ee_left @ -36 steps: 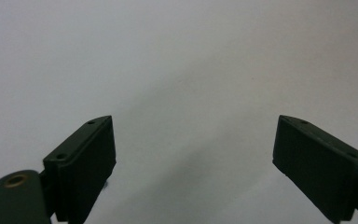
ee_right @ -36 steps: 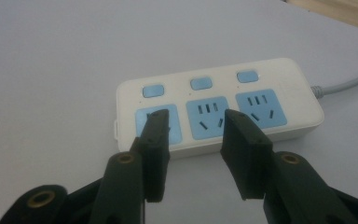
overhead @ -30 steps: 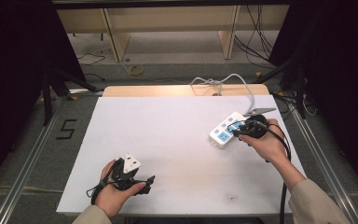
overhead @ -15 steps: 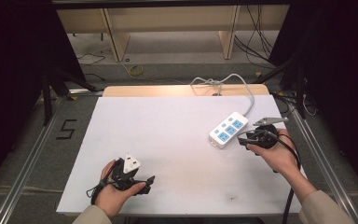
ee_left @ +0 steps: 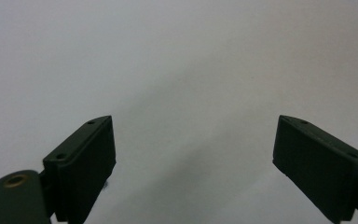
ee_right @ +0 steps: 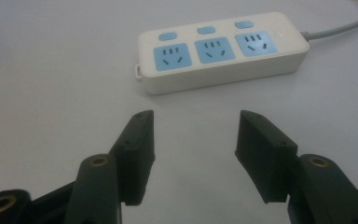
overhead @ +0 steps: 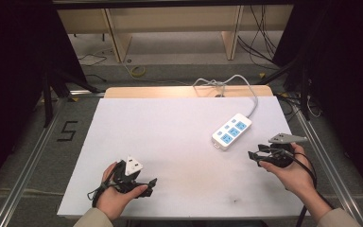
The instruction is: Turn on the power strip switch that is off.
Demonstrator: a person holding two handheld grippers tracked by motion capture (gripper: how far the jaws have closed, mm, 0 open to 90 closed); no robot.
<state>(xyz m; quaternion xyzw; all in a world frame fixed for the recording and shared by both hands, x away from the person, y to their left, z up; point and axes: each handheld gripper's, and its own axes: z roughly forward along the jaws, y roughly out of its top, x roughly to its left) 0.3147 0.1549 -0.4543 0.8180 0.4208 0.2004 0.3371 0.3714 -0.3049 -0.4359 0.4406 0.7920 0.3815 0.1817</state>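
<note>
A white power strip (overhead: 232,131) with three blue sockets lies flat on the right of the white table top; the right gripper view has it just ahead (ee_right: 223,51). My right gripper (overhead: 253,155) sits a short way to the near right of it, pointing left, apart from the strip. Its jaws (ee_right: 196,116) have just been opening and stand wide with nothing between them. My left gripper (overhead: 149,183) rests near the front left edge in a hand. It is open (ee_left: 195,120) over bare white surface.
The strip's grey cable (overhead: 253,99) runs to the far edge of the table and loops over it. The white sheet (overhead: 170,132) covers the table. Metal rails flank both sides, and a "5" mark (overhead: 66,131) is on the floor at left.
My right gripper has drawn back from the power strip's near end toward the front right, and its jaws have spread wider. The left gripper and the strip have stayed put.
</note>
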